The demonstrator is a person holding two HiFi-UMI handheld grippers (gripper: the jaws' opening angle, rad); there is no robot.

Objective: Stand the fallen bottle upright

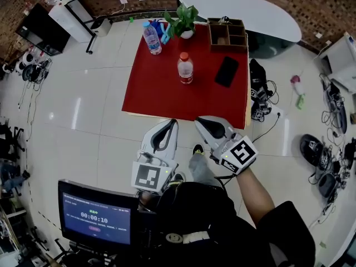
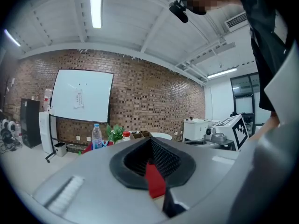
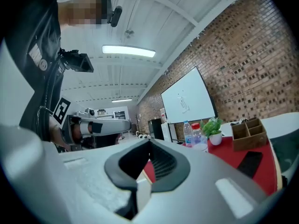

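Two clear plastic bottles stand upright on a square red tabletop [image 1: 156, 88] in the upper middle of the frame. We see the red-capped bottle with a red label [image 1: 185, 68] near the table's centre, with open red surface on every side of it. The blue-labelled bottle [image 1: 151, 38] stands at the upper left corner, near a leafy green plant in a white pot [image 1: 184, 22]. A compartmented wooden box [image 1: 227, 35] fills the upper right corner, with a flat black phone [image 1: 226, 71] just below it. Our left gripper [image 1: 171, 124] and right gripper [image 1: 201, 122], smooth grey shells, sit just below the table's near edge over glossy white floor [image 1: 94, 110], each with its jaws pressed together on nothing.
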